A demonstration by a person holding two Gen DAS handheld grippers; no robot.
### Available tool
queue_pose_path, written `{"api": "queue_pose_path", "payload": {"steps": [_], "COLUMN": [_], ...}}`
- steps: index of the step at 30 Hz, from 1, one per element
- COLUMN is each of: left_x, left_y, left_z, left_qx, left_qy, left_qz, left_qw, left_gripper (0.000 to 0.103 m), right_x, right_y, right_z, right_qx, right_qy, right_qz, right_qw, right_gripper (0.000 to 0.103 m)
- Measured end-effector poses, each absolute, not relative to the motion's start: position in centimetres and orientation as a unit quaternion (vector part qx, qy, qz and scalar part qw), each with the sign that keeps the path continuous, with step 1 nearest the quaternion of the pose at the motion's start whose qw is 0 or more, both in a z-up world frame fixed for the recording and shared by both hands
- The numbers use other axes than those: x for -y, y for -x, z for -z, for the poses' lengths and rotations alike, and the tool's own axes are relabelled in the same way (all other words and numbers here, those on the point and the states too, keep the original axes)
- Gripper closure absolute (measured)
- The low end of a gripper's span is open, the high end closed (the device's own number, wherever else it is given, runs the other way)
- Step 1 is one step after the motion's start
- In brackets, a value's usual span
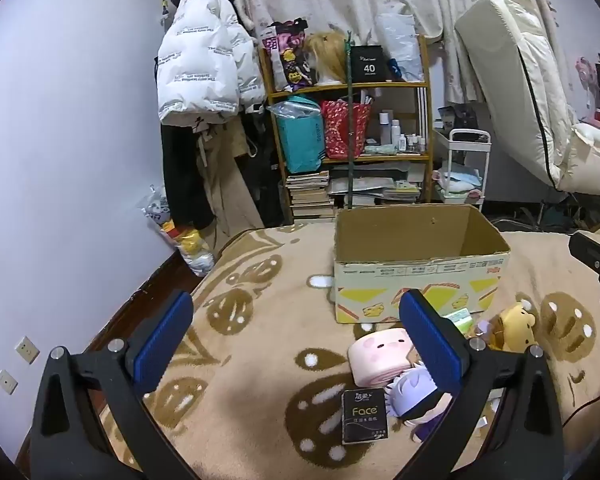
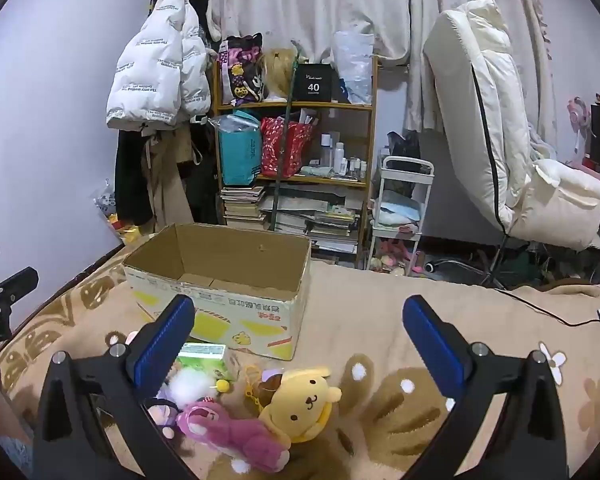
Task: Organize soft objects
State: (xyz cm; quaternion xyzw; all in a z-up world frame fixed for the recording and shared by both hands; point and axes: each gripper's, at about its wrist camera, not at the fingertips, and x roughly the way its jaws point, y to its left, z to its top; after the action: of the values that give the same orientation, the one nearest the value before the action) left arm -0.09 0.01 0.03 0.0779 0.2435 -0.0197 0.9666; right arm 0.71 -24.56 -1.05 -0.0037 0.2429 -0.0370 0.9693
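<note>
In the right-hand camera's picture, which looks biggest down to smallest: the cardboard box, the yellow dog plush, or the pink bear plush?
1. Cardboard box, clearly the largest.
2. Yellow dog plush and pink bear plush: these look alike in size and lie partly overlapped, so I cannot rank them.

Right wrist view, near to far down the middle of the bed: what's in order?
Pink plush bear → yellow plush dog → open cardboard box → wooden shelf unit against the curtain.
</note>
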Motion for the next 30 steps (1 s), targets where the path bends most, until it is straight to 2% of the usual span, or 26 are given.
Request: {"api": "queue_pose_path", "payload": {"steps": [30], "left_x": [0.2], "left_y": [0.2], "left_z": [0.5], "left_qx": [-0.246], "left_qy": [-0.086], "left_qz": [0.010], "left_qw": [0.965], "left_gripper": [0.001], "right_x": [23.8], "right_y": [-0.5], "right_z": [1.4], "right_qx": [-0.244], "right_qy": [0.013], "right_qz": [0.031], "right_qw": [0.969], "right_gripper": [0.000]}}
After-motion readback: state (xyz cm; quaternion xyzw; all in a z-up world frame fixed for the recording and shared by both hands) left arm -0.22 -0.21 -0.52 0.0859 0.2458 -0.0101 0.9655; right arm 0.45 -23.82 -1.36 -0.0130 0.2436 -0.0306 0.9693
